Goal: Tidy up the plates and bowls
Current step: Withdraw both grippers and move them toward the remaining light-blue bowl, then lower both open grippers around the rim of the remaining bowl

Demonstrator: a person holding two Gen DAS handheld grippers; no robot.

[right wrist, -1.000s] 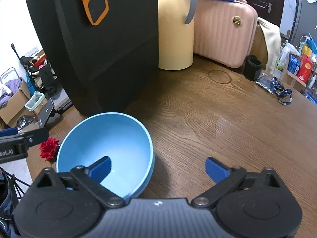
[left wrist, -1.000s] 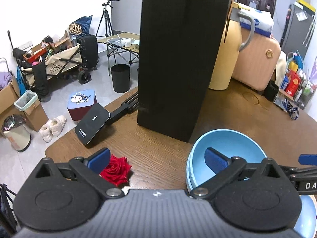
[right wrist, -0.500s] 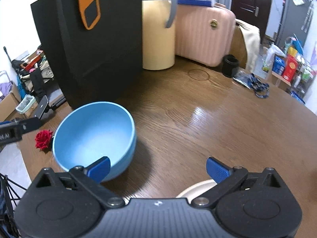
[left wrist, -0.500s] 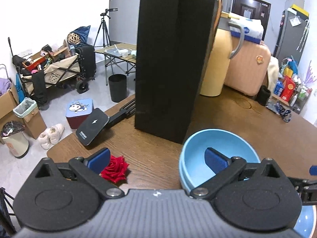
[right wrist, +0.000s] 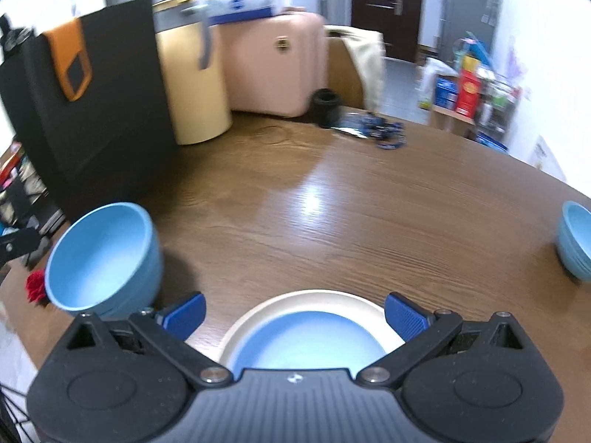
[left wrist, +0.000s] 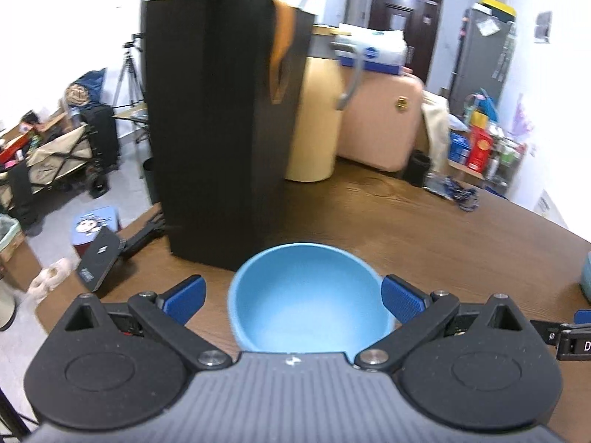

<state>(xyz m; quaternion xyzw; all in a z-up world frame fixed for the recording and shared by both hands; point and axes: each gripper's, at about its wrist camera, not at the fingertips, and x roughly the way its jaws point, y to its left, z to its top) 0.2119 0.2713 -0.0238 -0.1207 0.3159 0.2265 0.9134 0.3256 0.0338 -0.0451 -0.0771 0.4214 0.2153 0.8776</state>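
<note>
I have both tools spread wide and empty. The left gripper (left wrist: 291, 297) sits at the bottom centre of its frame with its blue pads either side of the round light-blue plastic bowl (left wrist: 310, 295), which fills the gap between them; I cannot tell whether the right pad touches the rim. The bowl stands mouth up on the brown wooden table (left wrist: 424, 229), just in front of the tall black box (left wrist: 218, 129) that fills the upper middle of the frame. In the right view this same bowl (right wrist: 103, 258) is at the lower left, and a second rim line near its base suggests it is nested in another, though blur keeps me from being sure. A bowl has no long axis; what matters is that its opening faces straight up, which suits stacking.

The right gripper (right wrist: 293, 313) hangs over a cream round plate with a blue plate lying inside it (right wrist: 306, 339), bottom centre of its frame, flat on the table. I judge that pairing as deliberate: smaller on larger, plates grouped apart from bowls. Another pale-blue bowl (right wrist: 576, 243) waits at the far right edge, well apart, and it probably belongs with the bowls at left. A red artificial rose (right wrist: 35, 288) lies beside them.
</note>
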